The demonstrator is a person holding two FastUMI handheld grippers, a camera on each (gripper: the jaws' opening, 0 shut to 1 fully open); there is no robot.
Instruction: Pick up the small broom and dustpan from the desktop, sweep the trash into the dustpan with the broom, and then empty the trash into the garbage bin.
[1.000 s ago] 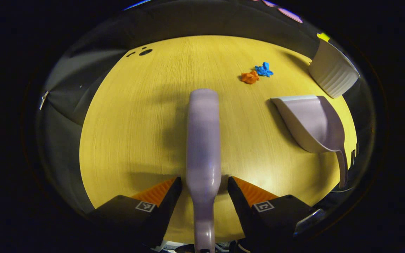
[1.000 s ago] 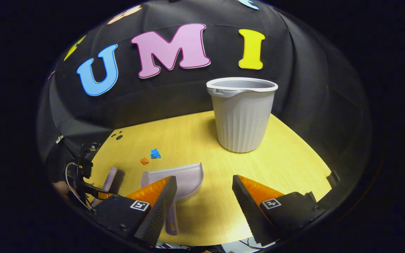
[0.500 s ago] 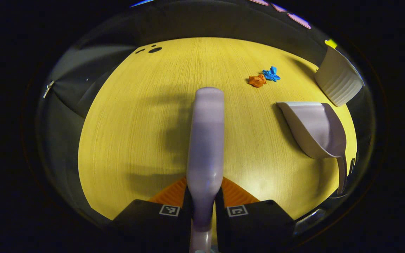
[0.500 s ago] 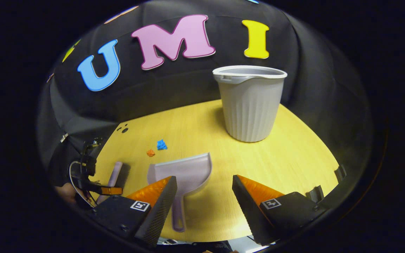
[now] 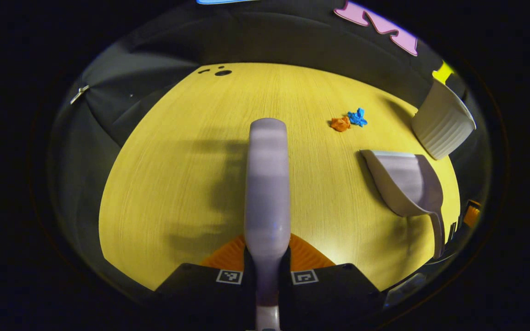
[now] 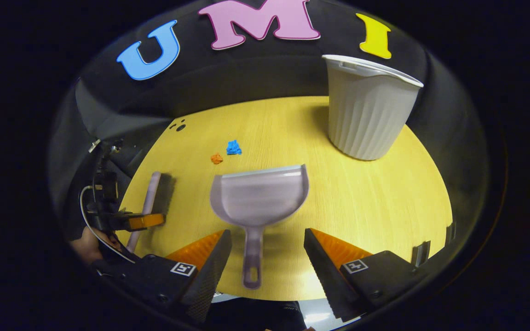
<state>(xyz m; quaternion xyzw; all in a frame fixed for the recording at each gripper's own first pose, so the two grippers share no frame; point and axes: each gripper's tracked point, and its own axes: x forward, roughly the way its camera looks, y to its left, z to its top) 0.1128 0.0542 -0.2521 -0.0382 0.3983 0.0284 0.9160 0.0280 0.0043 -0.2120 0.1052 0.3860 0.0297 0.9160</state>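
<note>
My left gripper [image 5: 267, 269] is shut on the neck of the lilac broom [image 5: 267, 184], which points away from me over the yellow table [image 5: 164, 174]. In the right gripper view the same broom [image 6: 151, 198] lies at the left, with the left gripper [image 6: 143, 221] on it. The lilac dustpan [image 6: 258, 197] rests on the table with its handle [image 6: 252, 257] pointing in between the fingers of my open right gripper [image 6: 267, 257]; neither finger touches it. An orange scrap [image 6: 216, 158] and a blue scrap [image 6: 233, 147] lie beyond the pan. The pale ribbed bin [image 6: 368, 117] stands at the far right.
In the left gripper view the dustpan [image 5: 405, 181] sits right of the broom, the scraps [image 5: 348, 121] beyond it and the bin [image 5: 442, 122] at the far right. Small dark holes [image 5: 222, 72] mark the table's far left. A hand [image 6: 83, 248] holds the left gripper.
My left gripper went from open to shut on the broom. My right gripper moved left and tilted down, so the dustpan's handle now lies between its open fingers.
</note>
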